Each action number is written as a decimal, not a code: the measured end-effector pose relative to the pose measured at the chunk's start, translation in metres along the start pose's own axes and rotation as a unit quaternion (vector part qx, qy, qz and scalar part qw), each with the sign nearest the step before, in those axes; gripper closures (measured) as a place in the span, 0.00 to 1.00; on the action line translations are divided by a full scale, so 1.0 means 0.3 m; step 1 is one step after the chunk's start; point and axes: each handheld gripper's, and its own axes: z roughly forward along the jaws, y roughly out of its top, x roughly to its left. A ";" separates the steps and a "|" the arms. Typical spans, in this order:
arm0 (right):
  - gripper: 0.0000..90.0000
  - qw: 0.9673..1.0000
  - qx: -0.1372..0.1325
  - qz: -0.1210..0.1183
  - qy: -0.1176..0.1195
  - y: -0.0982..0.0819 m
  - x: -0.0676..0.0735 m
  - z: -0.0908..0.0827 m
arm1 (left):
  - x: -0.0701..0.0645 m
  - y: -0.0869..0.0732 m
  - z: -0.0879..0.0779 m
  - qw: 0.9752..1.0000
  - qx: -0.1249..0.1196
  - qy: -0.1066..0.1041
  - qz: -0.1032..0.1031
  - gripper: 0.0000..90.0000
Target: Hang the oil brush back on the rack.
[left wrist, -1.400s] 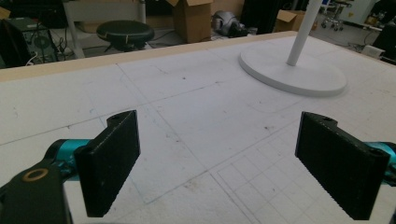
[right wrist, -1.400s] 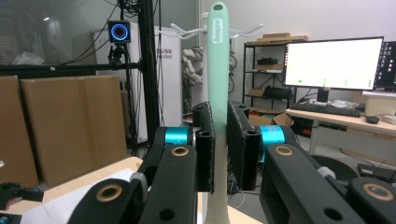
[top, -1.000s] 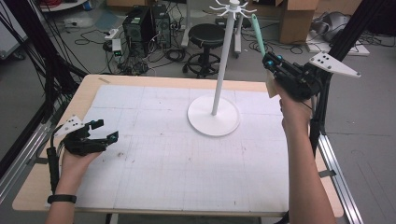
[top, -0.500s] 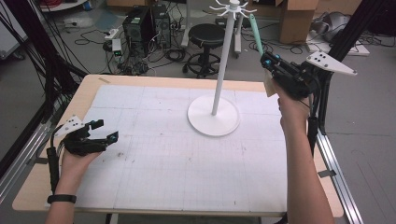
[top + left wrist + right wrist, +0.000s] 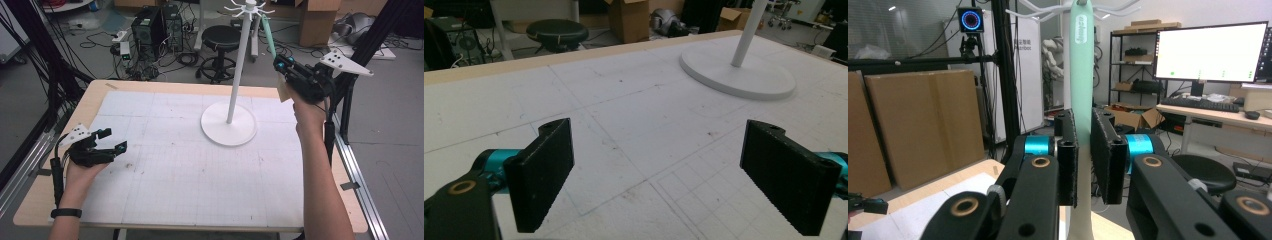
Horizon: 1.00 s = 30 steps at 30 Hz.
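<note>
A white hook stand (image 5: 239,65) rises from a round base (image 5: 229,123) at the middle right of the white mat, with hooks (image 5: 248,8) at its top. My right gripper (image 5: 280,62) is raised beside the pole, shut on a long mint-green flat stick (image 5: 269,31) that points up toward the hooks. In the right gripper view the stick (image 5: 1081,60) is pinched between the pads of the right gripper (image 5: 1084,120), with its top among the hooks (image 5: 1038,12). My left gripper (image 5: 112,139) rests low at the table's left, open, with nothing between its jaws (image 5: 674,175). The stand's base (image 5: 736,75) lies ahead of it.
The white gridded mat (image 5: 165,165) covers the wooden table (image 5: 95,95). Behind the table stand a black stool (image 5: 221,37), computer towers (image 5: 150,25) and cardboard boxes (image 5: 315,20). Black frame posts (image 5: 350,95) run along the right edge.
My right gripper, with the green stick in it, has edged slightly left toward the stand's pole. The left gripper has stayed where it was.
</note>
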 end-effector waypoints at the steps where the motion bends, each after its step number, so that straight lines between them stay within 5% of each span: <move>1: 0.91 1.000 0.002 0.000 0.001 -0.001 0.000 0.005 | 0.000 0.000 0.000 1.000 0.000 0.000 0.000 0.16; 5: 0.89 1.000 0.014 0.003 0.007 -0.003 0.000 0.021 | 0.001 -0.001 -0.002 1.000 0.002 0.002 -0.001 0.16; 19: 0.54 0.999 0.046 -0.011 0.020 -0.030 0.017 0.006 | 0.002 0.002 -0.011 1.000 -0.003 0.001 -0.001 0.16; 25: 0.39 0.997 0.066 -0.017 0.031 -0.088 0.024 -0.041 | 0.002 0.005 -0.017 1.000 -0.006 0.002 -0.003 0.16; 30: 0.33 0.995 0.088 -0.005 0.041 -0.193 0.014 -0.108 | 0.001 0.005 -0.017 1.000 -0.004 0.003 -0.003 0.16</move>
